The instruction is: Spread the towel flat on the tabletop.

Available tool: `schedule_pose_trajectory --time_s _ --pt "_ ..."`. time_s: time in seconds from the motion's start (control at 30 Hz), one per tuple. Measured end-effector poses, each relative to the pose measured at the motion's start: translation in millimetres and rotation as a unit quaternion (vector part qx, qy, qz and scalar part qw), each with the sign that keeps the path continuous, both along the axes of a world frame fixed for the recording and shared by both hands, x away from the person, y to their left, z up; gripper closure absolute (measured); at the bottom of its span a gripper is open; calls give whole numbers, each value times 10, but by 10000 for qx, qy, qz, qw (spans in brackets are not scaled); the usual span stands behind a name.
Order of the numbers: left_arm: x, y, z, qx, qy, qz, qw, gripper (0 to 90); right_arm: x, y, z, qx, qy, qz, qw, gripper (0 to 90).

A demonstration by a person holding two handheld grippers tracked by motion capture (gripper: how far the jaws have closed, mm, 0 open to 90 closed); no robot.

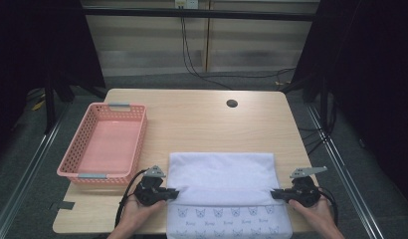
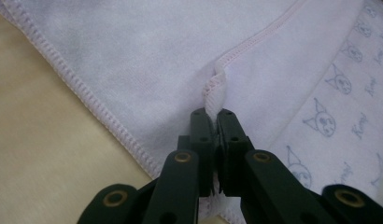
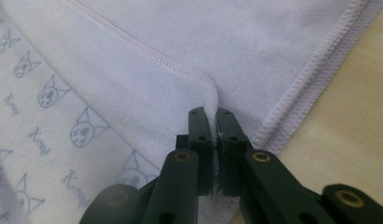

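**Folding the towel: both corners pinched, fold almost laid down**

We are in the middle of folding the towel [image 1: 222, 179], which lies on the near part of the table [image 1: 202, 117], to the right of the pink basket [image 1: 105, 142]. Its near edge with the small cat print hangs a little over the table edge.

The left gripper [image 1: 171, 192] has its jaws pressed together on a corner of the upper layer at the towel's left side; in the left gripper view we see the stitched hem [image 2: 213, 91] standing up between the closed jaws. The right gripper [image 1: 274, 194] does the same at the right side, its jaws closed on the folded corner [image 3: 213, 109].

We judge that the upper layer is already brought over the lower one, and both hands are low, close to the cloth. The printed band is not yet covered.

For the next move we think both corners must be laid flat and level with each other, so the fold line stays straight. Then the jaws must open at the same time and pull away sideways, without dragging the layer. The basket is empty and probably waits for the folded towel.
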State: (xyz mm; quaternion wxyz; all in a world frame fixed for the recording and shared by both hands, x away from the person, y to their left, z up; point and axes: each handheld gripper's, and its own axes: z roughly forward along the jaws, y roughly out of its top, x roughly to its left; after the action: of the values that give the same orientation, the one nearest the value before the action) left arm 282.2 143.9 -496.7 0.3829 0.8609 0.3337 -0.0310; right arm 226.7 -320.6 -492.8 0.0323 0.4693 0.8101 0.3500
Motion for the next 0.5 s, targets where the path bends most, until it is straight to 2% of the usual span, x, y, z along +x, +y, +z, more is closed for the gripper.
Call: schedule_pose_trajectory --time_s 0.07,0.17,0.27,0.33,0.37,0.4,0.47,0.5 --pt "107 -36 5 80 -128 36 9999 869 81 5 -5 3 -24 -27 10000 872" --pt "282 -60 2 99 -109 149 9998 869 225 1 -13 -12 -60 -67 10000 872" --pt "438 -83 -13 53 -129 285 9995 870 368 -1 -18 -43 -94 -142 9998 872" --pt "535 -81 -32 -51 -113 365 9993 872 453 -7 -26 -4 -108 -189 9998 871" --pt "589 -77 -28 -10 -98 347 9993 872 492 -10 -30 -4 -111 -231 9997 872" --pt "639 -94 -29 26 -181 405 9990 872 532 -12 -32 8 -118 -255 9996 871" --pt "708 -99 -37 -19 -138 493 9987 872 624 -18 -40 11 -146 -315 9994 872" --pt "733 -107 -45 -50 -187 533 9984 872 676 -21 -44 13 -164 -356 9992 872"
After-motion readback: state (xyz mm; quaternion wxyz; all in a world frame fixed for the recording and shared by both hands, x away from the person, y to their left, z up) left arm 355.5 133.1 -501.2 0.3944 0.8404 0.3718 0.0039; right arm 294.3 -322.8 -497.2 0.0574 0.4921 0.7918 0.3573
